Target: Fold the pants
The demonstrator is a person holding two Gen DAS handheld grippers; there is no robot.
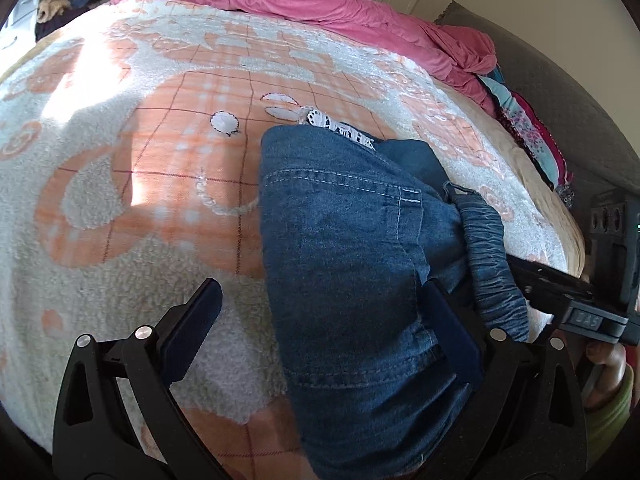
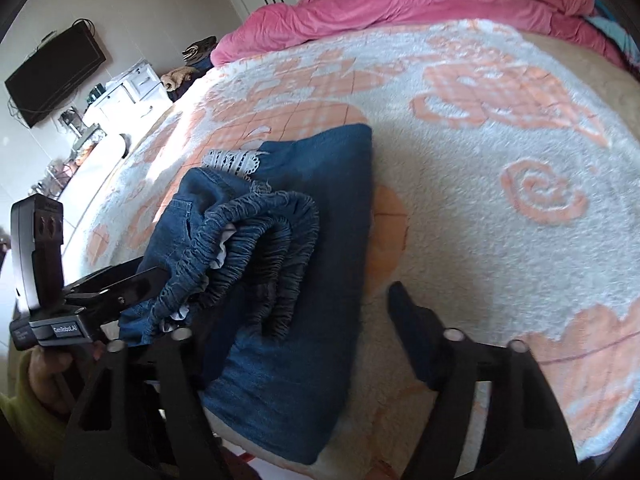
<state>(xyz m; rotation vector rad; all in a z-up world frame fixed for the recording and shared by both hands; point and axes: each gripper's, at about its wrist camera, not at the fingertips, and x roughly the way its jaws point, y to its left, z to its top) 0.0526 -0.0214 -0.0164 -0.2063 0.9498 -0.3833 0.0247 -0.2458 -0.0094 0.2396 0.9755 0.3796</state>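
jeans (image 1: 352,264) folded on blanket (image 1: 120,208), long way pointing off from both grippers | left gripper (image 1: 324,328) wide apart, straddling jeans edge, nearest | right gripper (image 2: 304,332) apart

Bed (image 2: 500,152) under a peach-and-white blanket (image 1: 120,184), bearing folded denim pants (image 2: 304,280) and a pink duvet (image 2: 420,4).

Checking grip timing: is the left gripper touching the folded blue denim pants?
Touching. The left wrist view shows one of the left gripper fingers pressed against the denim pants.
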